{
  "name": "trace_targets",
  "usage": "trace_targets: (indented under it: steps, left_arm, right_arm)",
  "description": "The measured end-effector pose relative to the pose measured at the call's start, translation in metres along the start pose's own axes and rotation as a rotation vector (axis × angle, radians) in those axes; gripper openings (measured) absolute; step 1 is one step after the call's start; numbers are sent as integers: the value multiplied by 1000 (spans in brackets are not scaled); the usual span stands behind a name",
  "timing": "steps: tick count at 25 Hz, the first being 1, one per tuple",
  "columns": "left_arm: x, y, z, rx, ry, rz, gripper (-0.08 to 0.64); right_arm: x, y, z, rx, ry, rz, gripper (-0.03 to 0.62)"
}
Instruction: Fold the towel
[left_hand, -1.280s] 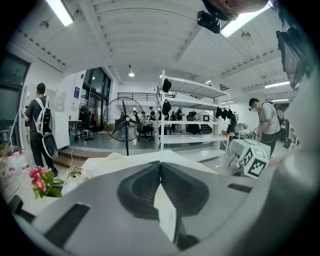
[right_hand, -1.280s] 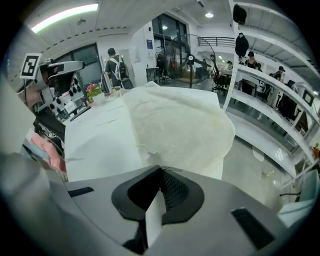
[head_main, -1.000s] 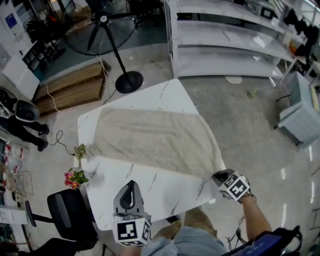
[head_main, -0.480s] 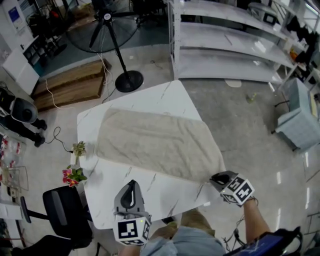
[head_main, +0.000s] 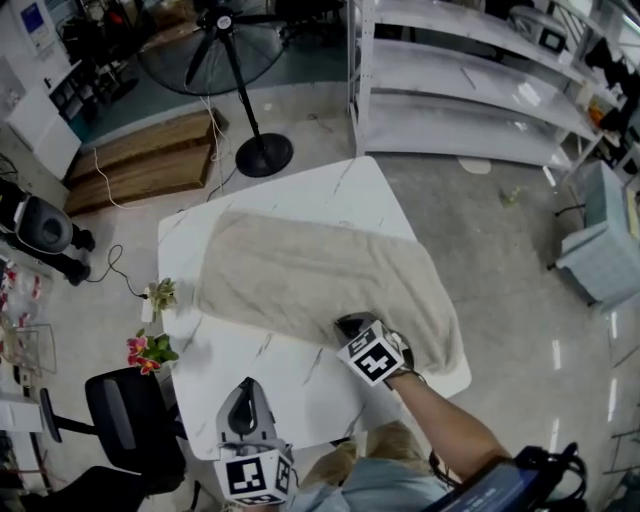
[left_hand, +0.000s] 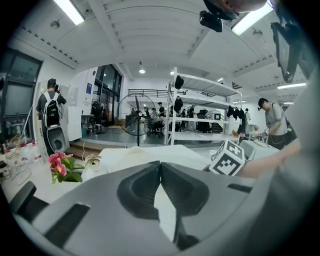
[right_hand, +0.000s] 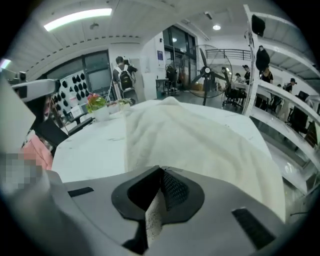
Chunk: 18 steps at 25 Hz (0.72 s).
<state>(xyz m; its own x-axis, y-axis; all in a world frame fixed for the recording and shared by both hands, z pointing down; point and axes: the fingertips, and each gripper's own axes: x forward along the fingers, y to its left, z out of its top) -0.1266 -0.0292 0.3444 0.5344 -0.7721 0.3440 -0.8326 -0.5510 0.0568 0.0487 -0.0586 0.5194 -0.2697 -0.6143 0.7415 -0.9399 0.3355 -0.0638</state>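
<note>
Right claw (head_main: 351, 324) is clenched on a pinch of the beige terry towel (head_main: 290, 275), which spreads lengthwise leftward over the white marbled bench (head_main: 250, 365). Left claw (head_main: 247, 386), clenched and empty, hangs well apart.

1. Head view: high above the table (head_main: 330, 190), facing steeply down.
2. My left gripper (head_main: 246, 388) view: low at the table's near edge, facing across.
3. My right gripper (head_main: 350, 322) view: close over the table; all share its top.

Beige towel (head_main: 310, 280) lies spread, wrinkled, on the marble table (head_main: 225, 350), near edge pinched in right claw (head_main: 349, 324).
</note>
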Motion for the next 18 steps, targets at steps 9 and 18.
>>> trace_targets:
  steps: [9, 18]
  left_arm:
    - [7, 17, -14, -21, 14, 12, 9]
    - [13, 9, 0, -3, 5, -15, 9]
  right_arm:
    - [-4, 29, -30, -19, 72, 48, 14]
    - [-4, 32, -29, 12, 39, 67, 18]
